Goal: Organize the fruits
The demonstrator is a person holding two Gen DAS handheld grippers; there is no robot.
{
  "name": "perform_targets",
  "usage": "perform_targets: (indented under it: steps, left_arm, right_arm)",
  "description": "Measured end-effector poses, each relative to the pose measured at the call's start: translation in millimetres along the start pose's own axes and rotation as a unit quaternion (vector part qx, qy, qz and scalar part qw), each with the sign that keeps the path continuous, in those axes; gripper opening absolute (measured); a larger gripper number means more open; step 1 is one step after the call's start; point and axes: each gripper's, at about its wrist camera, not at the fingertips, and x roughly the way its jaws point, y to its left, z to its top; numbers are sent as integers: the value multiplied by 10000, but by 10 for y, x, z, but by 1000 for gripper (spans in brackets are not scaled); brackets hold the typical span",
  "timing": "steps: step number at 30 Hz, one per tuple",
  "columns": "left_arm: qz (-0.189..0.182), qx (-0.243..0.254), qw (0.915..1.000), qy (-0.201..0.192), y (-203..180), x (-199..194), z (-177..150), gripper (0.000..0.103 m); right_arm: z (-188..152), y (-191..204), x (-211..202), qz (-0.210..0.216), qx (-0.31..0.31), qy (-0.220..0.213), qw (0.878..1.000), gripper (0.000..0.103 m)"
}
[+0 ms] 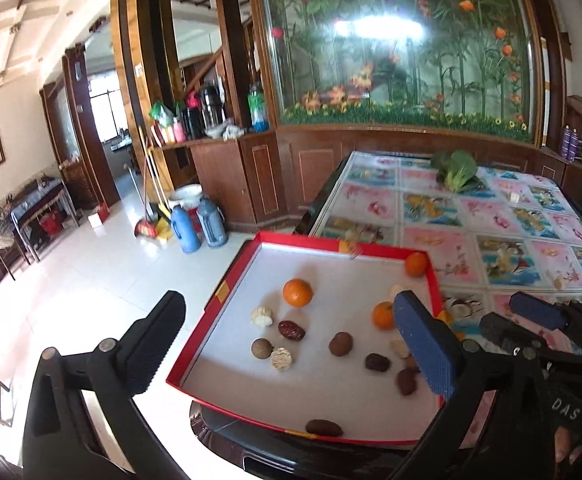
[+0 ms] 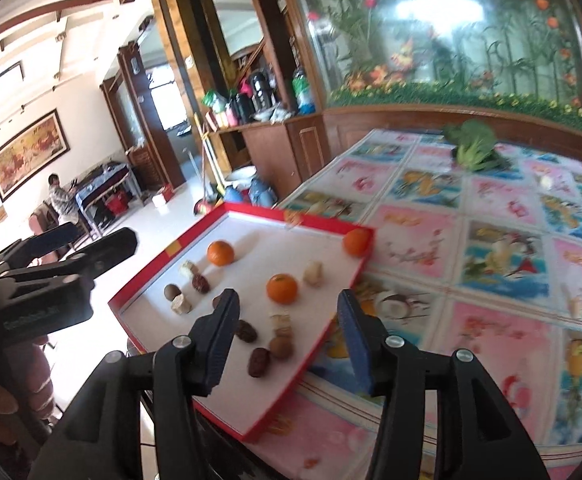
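Left gripper (image 1: 291, 344) and right gripper (image 2: 287, 316) spread apart, red tray (image 1: 195, 340) holding oranges (image 1: 298, 292), dates (image 1: 291, 330)

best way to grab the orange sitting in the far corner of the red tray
Take the corner orange across its round middle, coming down from above. The red tray walls hem it in on two sides, so set the right gripper fingers along the diagonal, clear of both walls.

Red-rimmed white tray (image 1: 375, 246) holds orange tangerines (image 1: 298, 292), on a pink-and-blue floral tablecloth (image 2: 503, 240).
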Motion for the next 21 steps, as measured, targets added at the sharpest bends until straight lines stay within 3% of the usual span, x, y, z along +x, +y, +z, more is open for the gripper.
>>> perform_targets:
  steps: [5,9,11,18,21]
  left_arm:
    - [53,307,9984,-464,-278,-503,30,103]
    - [-99,153,9986,-493,-326,-744,73,103]
    - [-173,12,9987,-489,-323,-844,103,103]
    - [90,-47,9970,-765,-275,-1089,133,103]
    - [141,-62,9968,-786,-245,-1119,122,103]
  right_arm:
    - [27,-131,-392,-179,23,-372,9991,59]
    - [56,-184,-674,-251,77,-638,9976,73]
    - [76,-174,-785,-275,18,-723,9970,75]
    - [103,-56,-1038,-199,-91,-990,9948,84]
    - [106,-55,-1094,-179,2,-1043,9944,97]
